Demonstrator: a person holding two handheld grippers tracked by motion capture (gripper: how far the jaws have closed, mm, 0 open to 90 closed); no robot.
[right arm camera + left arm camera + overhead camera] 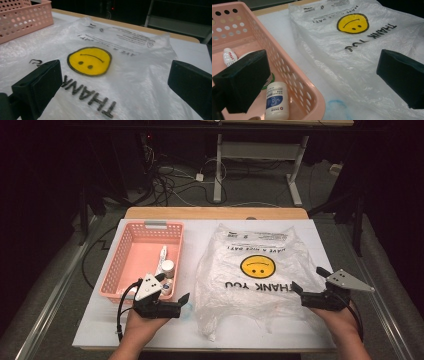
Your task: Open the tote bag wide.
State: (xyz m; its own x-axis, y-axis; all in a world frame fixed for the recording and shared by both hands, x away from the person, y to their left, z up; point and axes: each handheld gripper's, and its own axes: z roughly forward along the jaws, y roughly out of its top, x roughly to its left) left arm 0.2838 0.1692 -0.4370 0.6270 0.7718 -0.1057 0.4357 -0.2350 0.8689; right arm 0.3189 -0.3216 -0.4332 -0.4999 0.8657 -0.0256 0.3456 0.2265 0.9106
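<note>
A thin plastic bag (255, 275) is found lying flat on the right half of the table (300, 330), printed side up, with a yellow smiley (258, 266) and "THANK YOU" lettering. Its wrinkled near edge lies toward the person, between the two grippers.

The left gripper (176, 301) is held at the bag's near left edge, beside the basket (125, 255); its jaws are spread wide with nothing between them. The right gripper (309, 282) is held at the bag's right edge, jaws likewise wide and empty.

The bag is judged very light, limp and slippery. It can be expected to crumple and slide on the smooth top rather than lift cleanly, and to tear if snagged. Hold is best taken at a raised wrinkle or the bunched near edge, where the film stands off the surface.

In the pink perforated basket a white bottle (276, 101) and a small tube (229, 57) are seen.

The tabletop is white and smooth, with a wooden strip at the far edge. The room beyond is dark; cables (170, 182) and a desk frame (260, 155) are noted on the floor.
</note>
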